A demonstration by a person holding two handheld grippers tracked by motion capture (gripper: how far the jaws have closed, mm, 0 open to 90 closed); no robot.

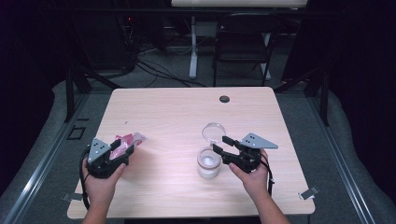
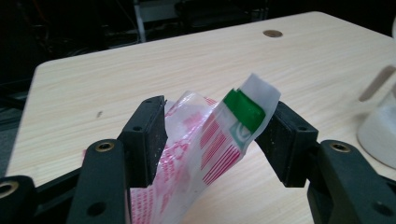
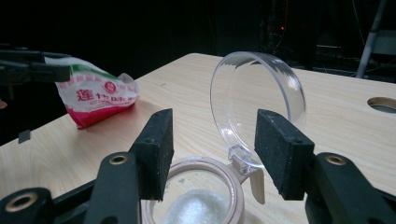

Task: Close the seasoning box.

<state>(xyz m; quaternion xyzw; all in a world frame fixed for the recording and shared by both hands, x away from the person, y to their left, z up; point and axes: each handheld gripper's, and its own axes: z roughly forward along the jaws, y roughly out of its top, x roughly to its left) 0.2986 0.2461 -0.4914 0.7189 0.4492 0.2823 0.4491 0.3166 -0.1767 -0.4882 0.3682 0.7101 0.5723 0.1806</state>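
A plastic bag [image 2: 210, 140] with red print and a green strip at its top stands between the jaws of my left gripper [image 2: 217, 135], which press on both its sides. From above, the bag [image 1: 130, 139] pokes out of the left gripper [image 1: 122, 147] at the table's left. A glass jar [image 1: 208, 162] holding white granules stands right of centre, its clear hinged lid [image 1: 213, 131] swung up and open. My right gripper [image 1: 222, 143] hovers open just right of and over the jar [image 3: 201, 196], with the lid [image 3: 257, 93] beyond its jaws. The bag [image 3: 100, 100] shows far left there.
The light wooden table [image 1: 187, 116] has a round dark cable hole [image 1: 224, 99] near its far edge. A black chair [image 1: 243, 42] and a white table leg [image 1: 193, 46] stand on the floor behind. Tape tabs [image 1: 308, 192] mark the near corners.
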